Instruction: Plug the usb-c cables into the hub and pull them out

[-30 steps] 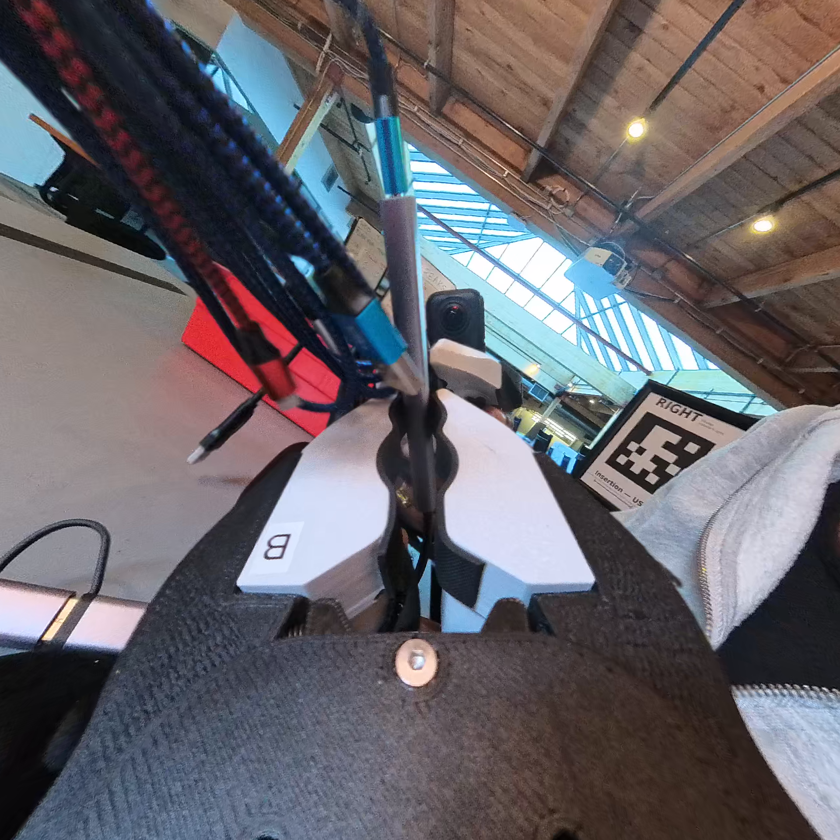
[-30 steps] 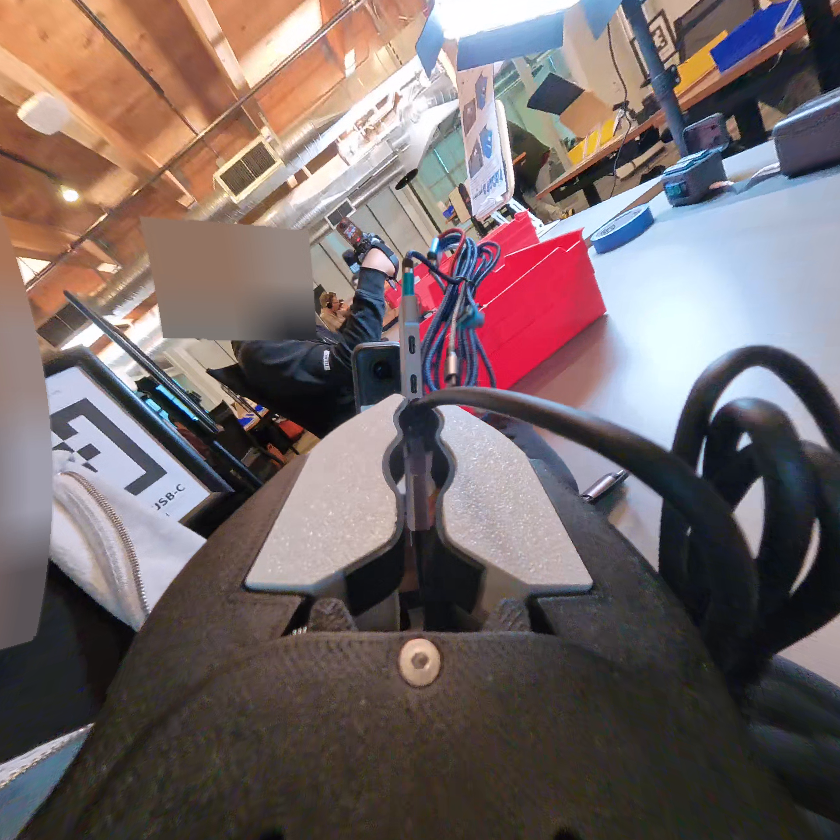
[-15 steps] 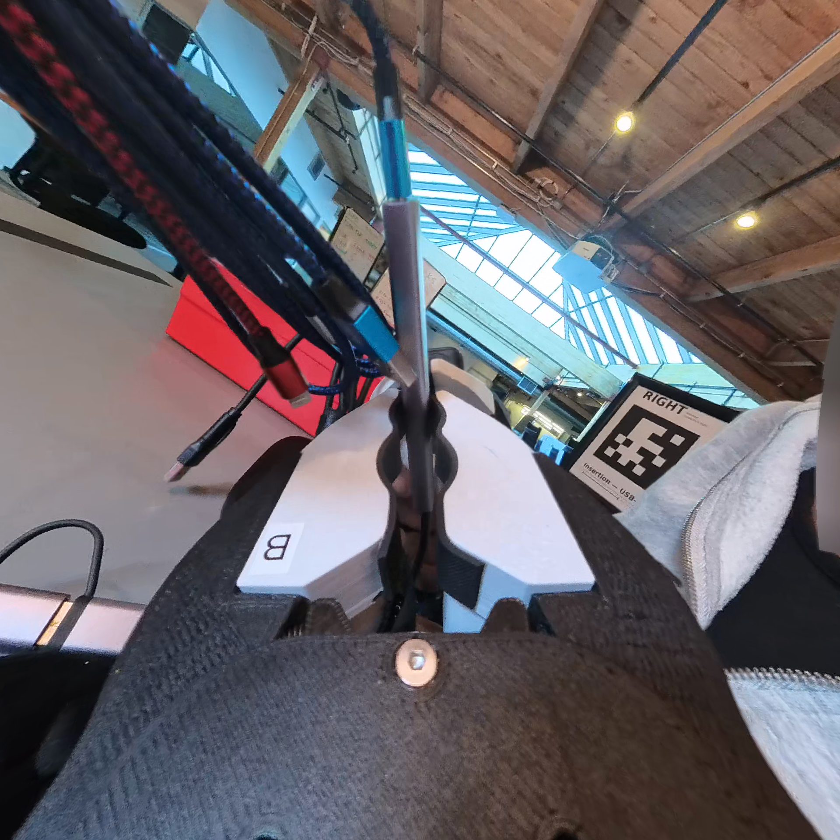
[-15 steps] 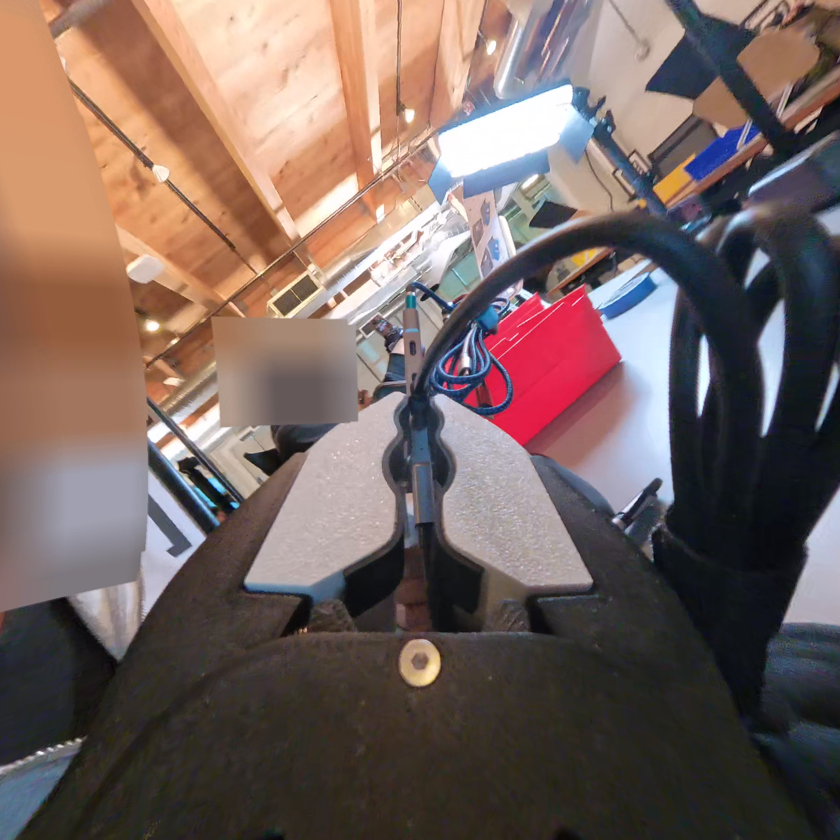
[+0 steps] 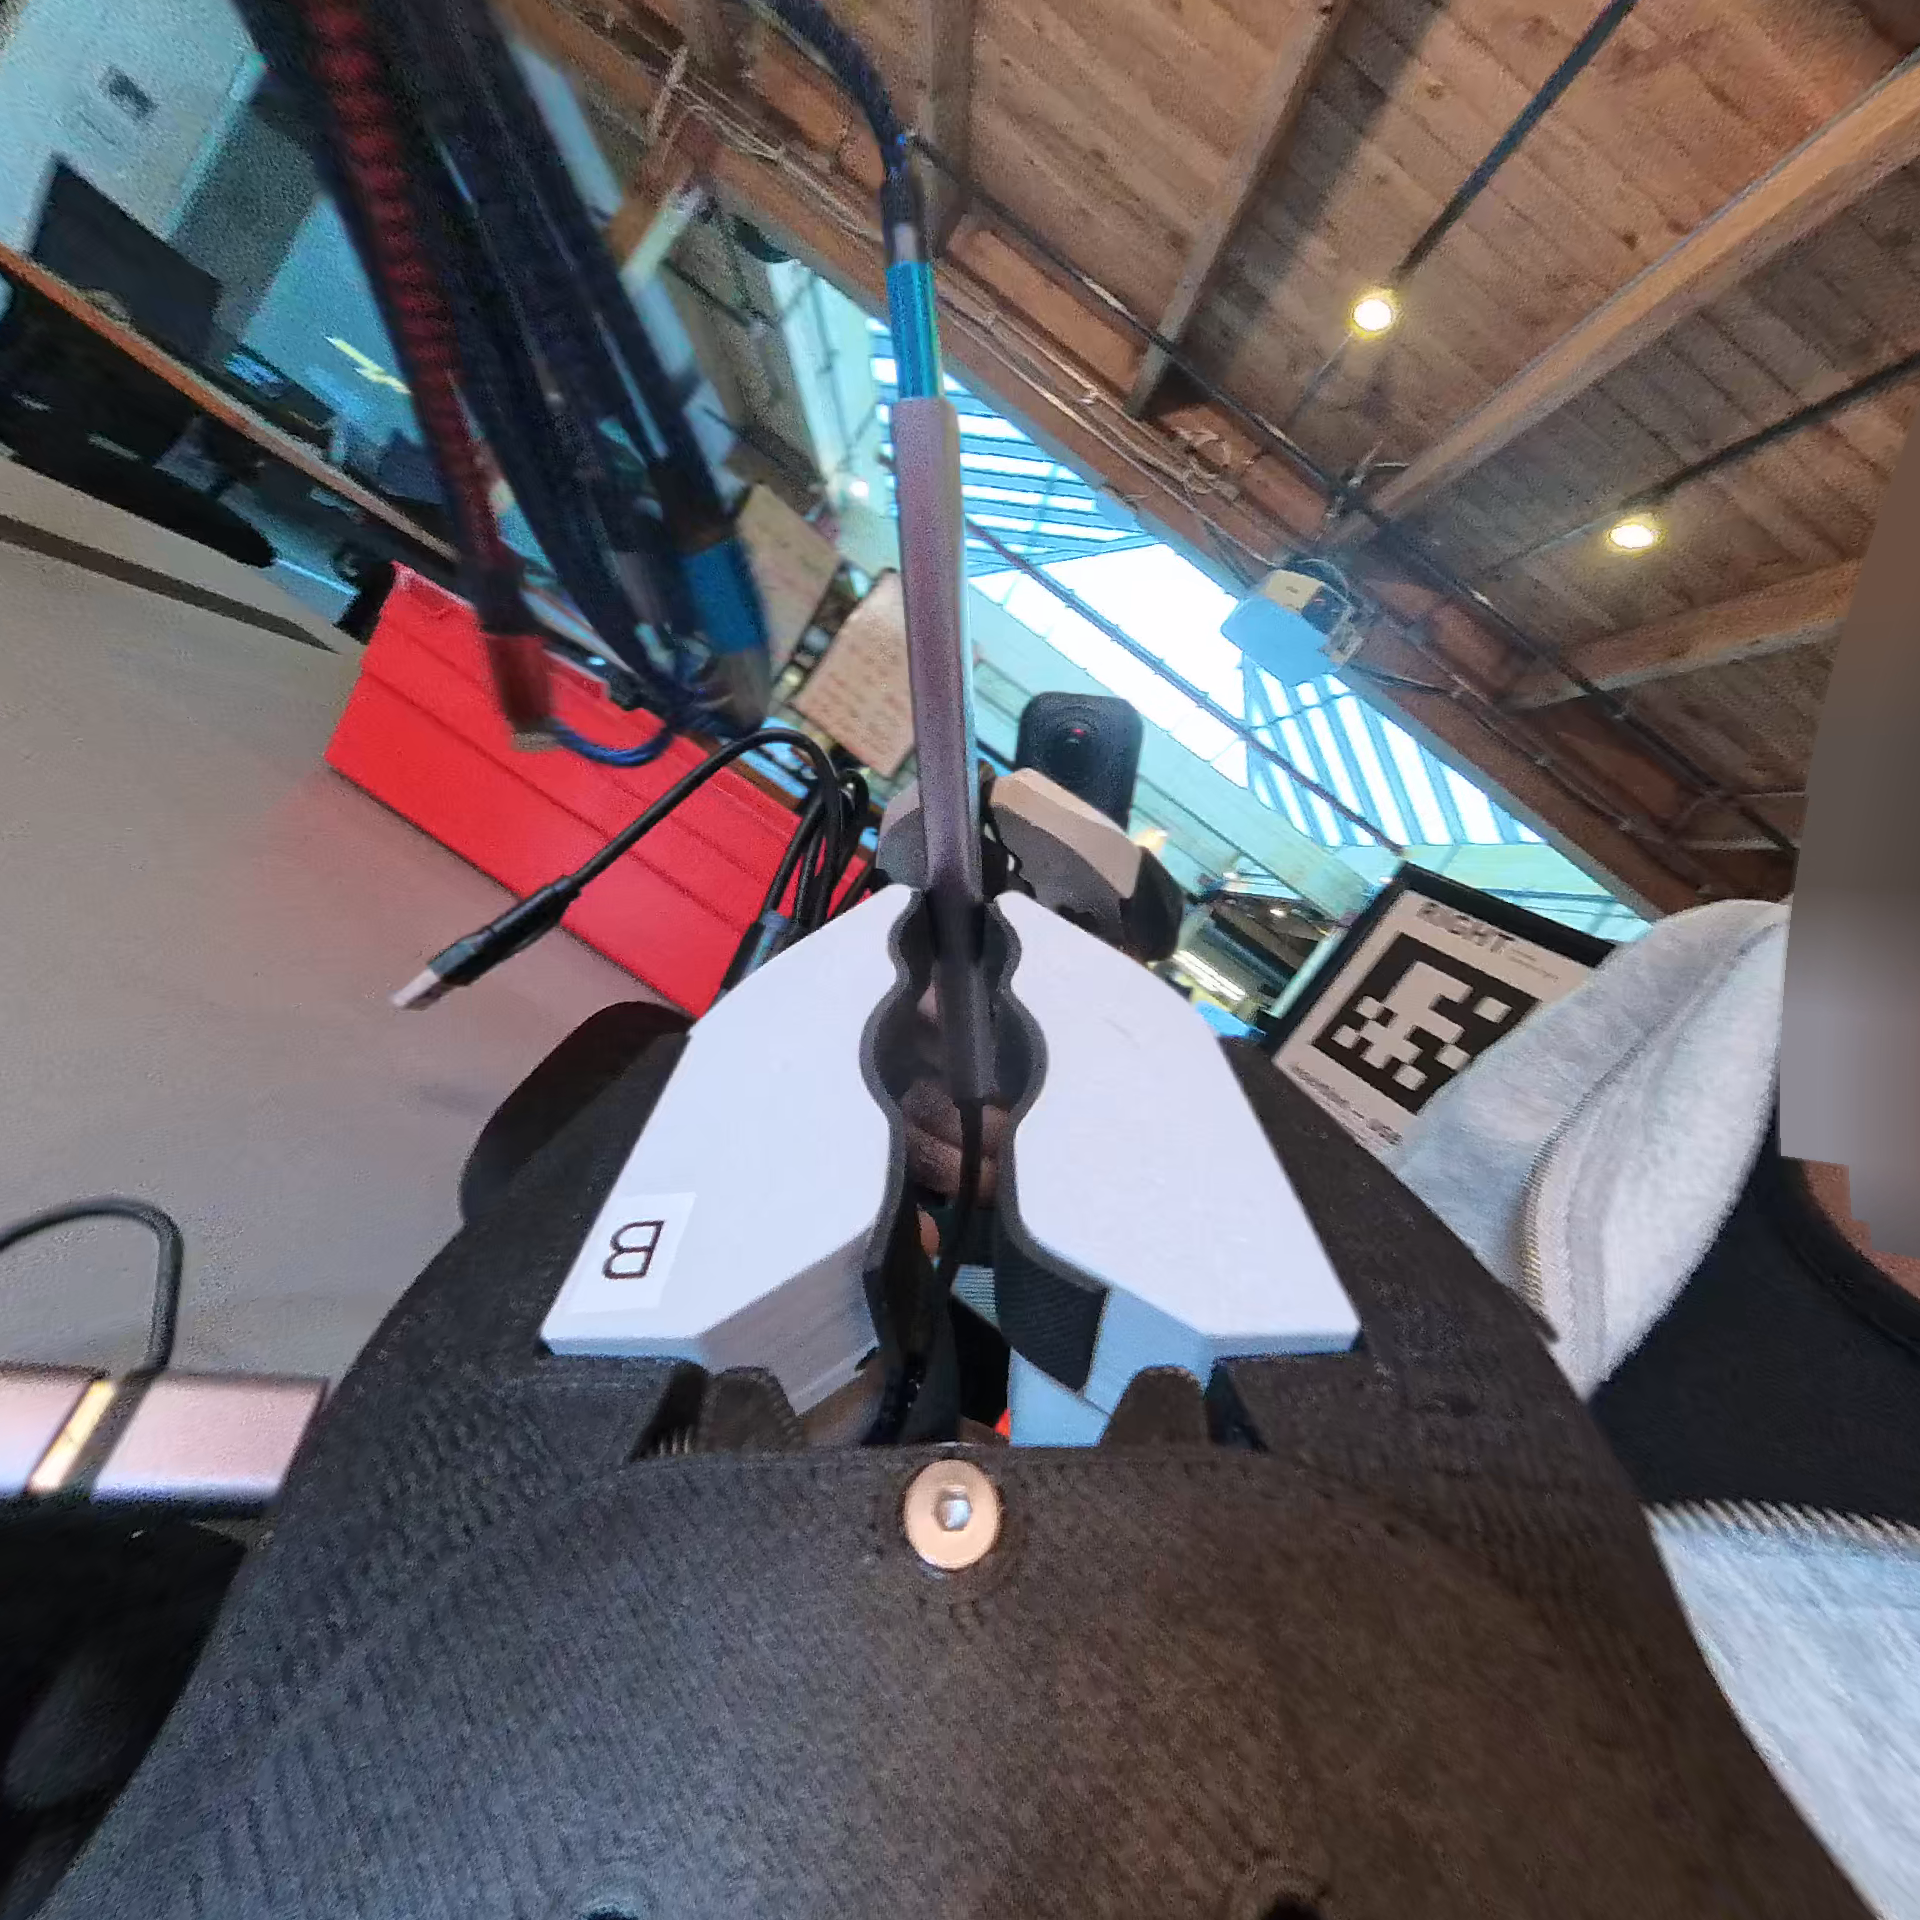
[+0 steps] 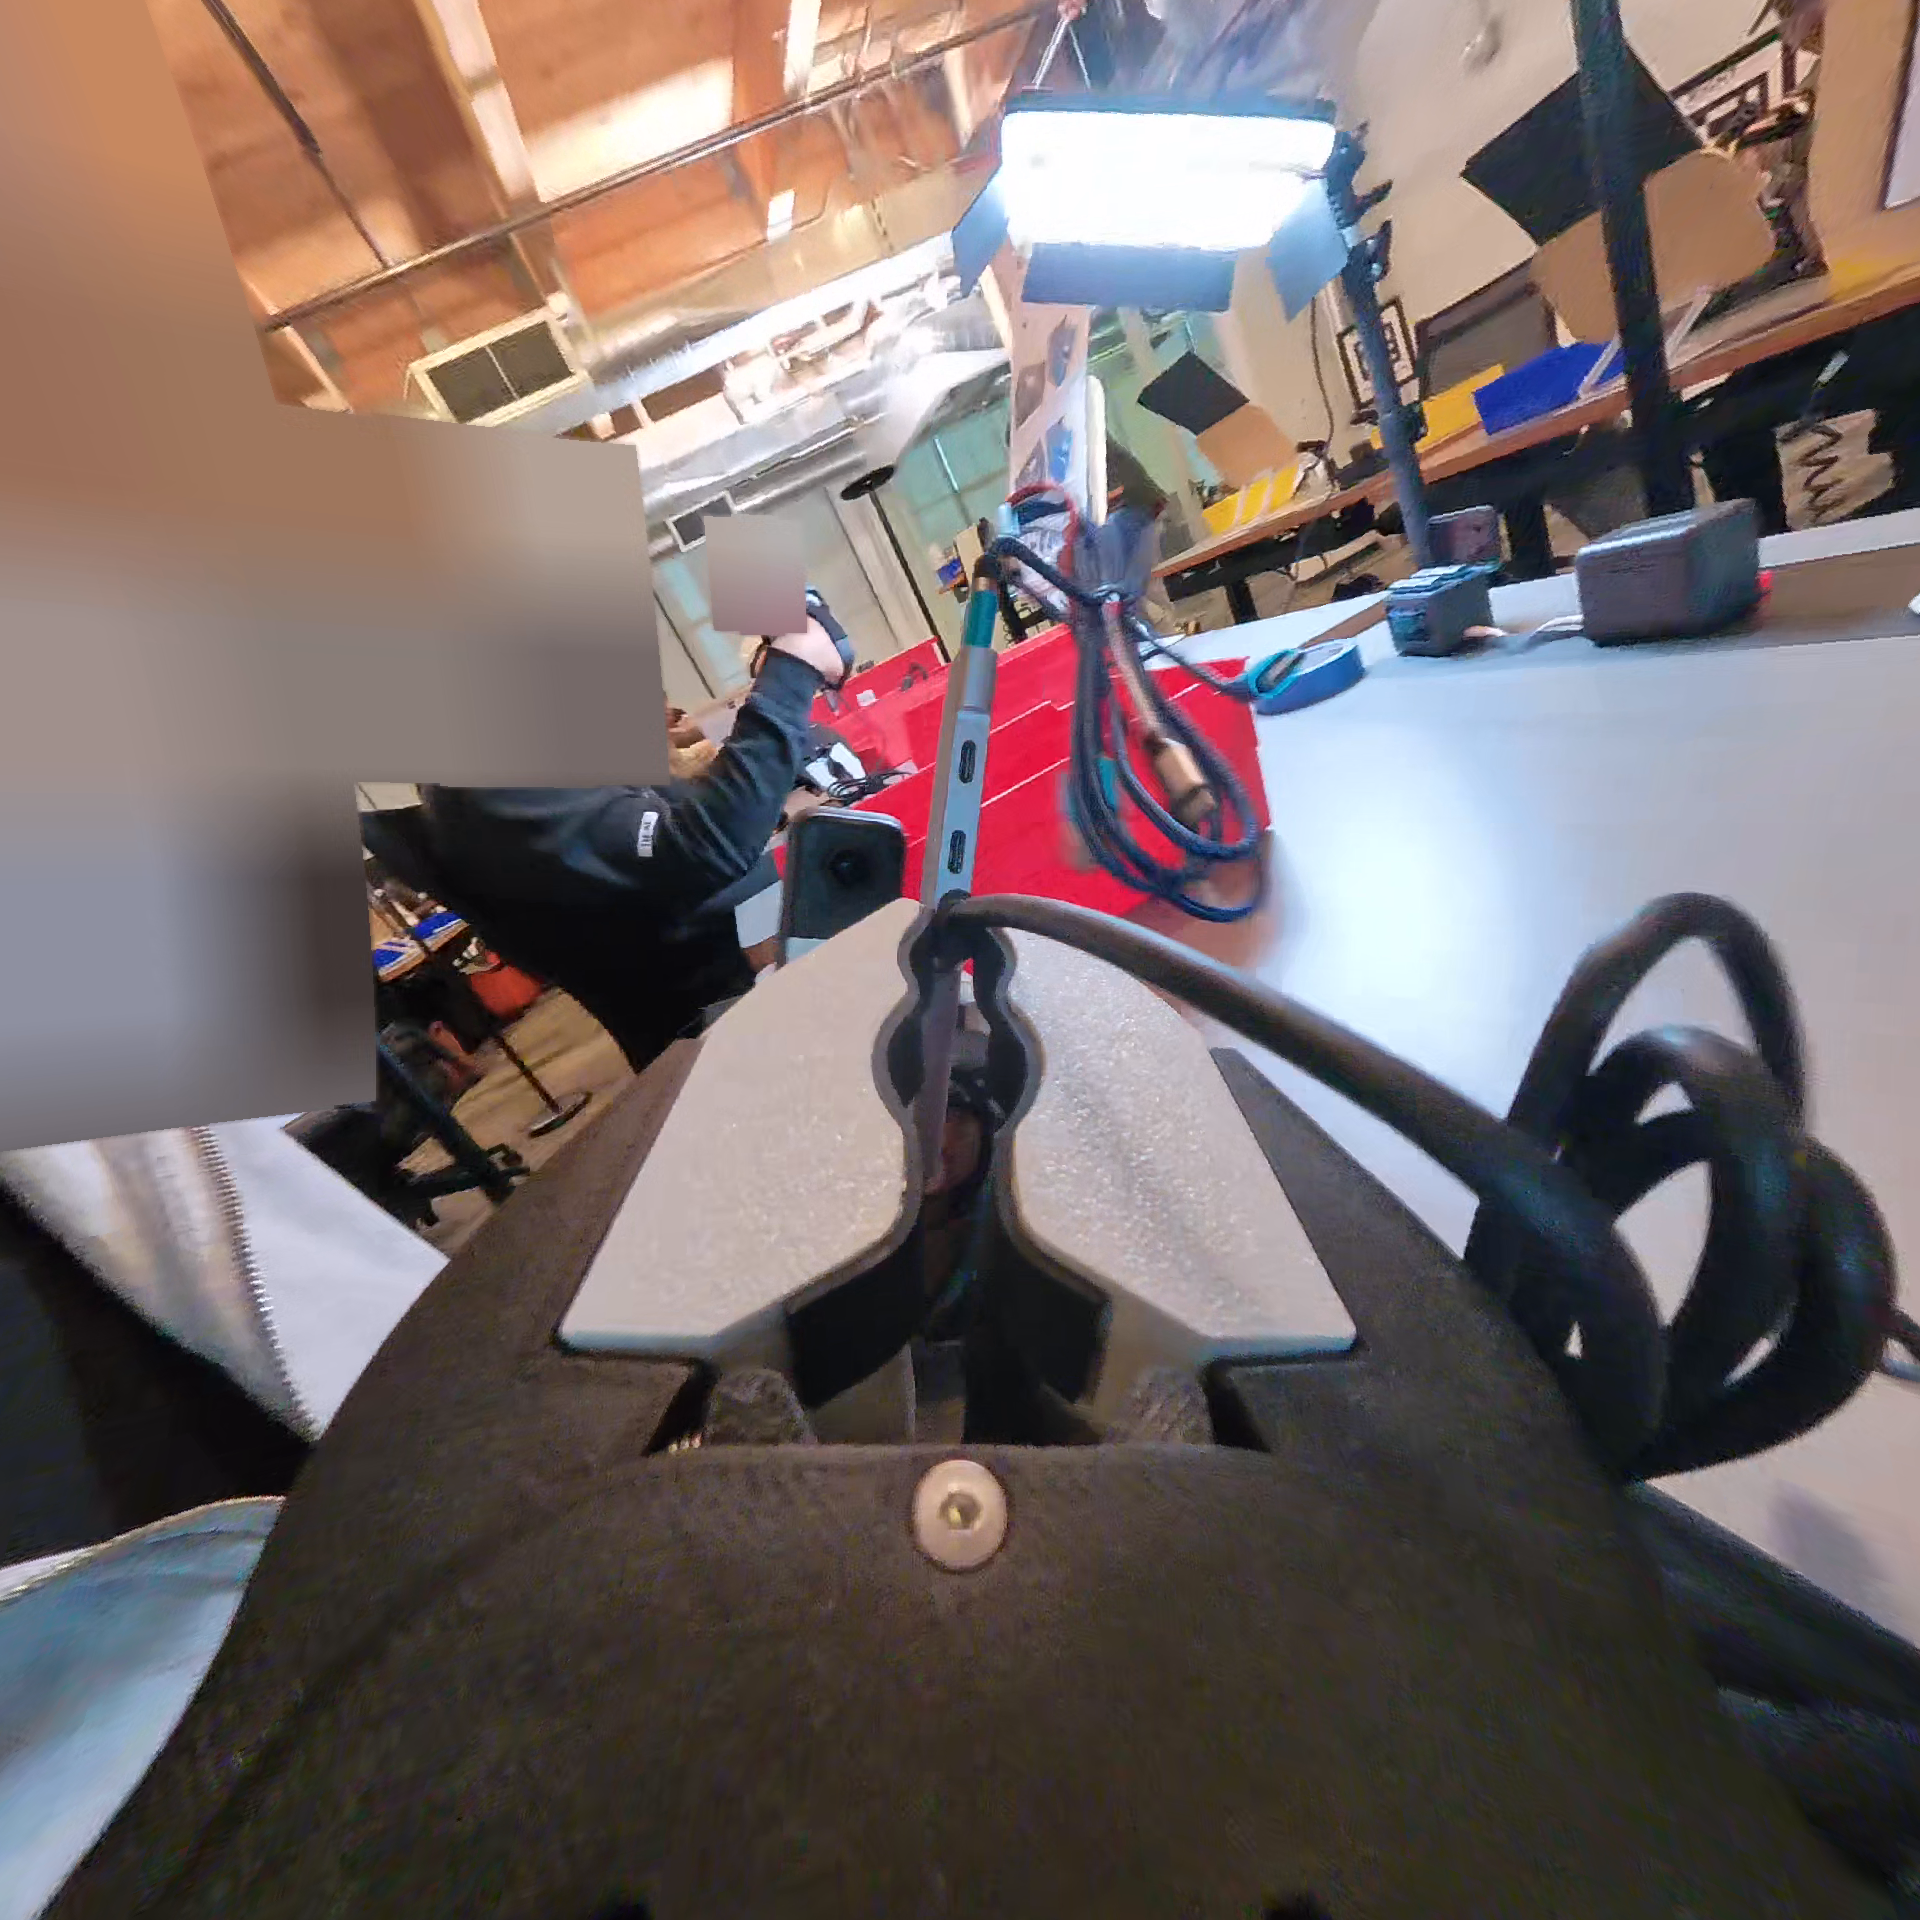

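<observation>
Both tongs, left (image 5: 945, 935) and right (image 6: 951, 940), clamp the slim grey metal hub (image 5: 935, 644); I'd steady it before tugging the teal-collared plug (image 5: 912, 327) beyond their tips.

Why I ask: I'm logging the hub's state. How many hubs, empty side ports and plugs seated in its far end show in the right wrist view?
Grey hub: 1
Empty side ports: 2
Teal plug seated in the hub's far end: 1
Total: 4
</observation>
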`<act>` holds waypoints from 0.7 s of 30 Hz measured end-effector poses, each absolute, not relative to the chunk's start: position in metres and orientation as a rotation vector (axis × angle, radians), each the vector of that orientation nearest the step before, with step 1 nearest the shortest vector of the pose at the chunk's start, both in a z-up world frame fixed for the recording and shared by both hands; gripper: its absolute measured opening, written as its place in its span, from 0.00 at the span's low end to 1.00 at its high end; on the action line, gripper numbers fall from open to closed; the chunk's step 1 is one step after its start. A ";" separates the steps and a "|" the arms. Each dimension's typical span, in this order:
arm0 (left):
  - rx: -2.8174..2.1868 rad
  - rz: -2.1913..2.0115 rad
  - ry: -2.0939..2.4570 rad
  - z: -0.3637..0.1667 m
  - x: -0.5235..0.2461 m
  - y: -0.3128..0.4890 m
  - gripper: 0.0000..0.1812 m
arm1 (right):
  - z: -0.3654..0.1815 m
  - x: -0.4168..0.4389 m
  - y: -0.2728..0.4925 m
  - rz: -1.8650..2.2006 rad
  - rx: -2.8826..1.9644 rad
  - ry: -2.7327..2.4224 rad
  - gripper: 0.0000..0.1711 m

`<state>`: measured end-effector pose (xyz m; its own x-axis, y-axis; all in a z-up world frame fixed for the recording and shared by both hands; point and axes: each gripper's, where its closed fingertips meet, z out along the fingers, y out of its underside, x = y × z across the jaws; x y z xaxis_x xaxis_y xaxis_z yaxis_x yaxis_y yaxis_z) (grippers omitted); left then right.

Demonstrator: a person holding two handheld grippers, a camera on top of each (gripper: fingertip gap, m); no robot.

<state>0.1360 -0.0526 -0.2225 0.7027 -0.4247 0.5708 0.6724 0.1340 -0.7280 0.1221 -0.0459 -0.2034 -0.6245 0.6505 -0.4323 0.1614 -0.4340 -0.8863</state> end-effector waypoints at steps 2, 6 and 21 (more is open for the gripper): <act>-1.184 -0.850 -0.198 -0.220 0.142 -0.055 0.06 | -0.200 0.126 -0.051 2.147 -1.128 -1.540 0.04; -1.136 -0.758 -0.200 -0.214 0.137 -0.058 0.13 | -0.199 0.127 -0.053 1.971 -0.979 -1.638 0.04; -1.037 -0.633 -0.444 -0.213 0.108 -0.056 0.14 | -0.209 0.123 -0.076 0.965 -0.376 -1.409 0.05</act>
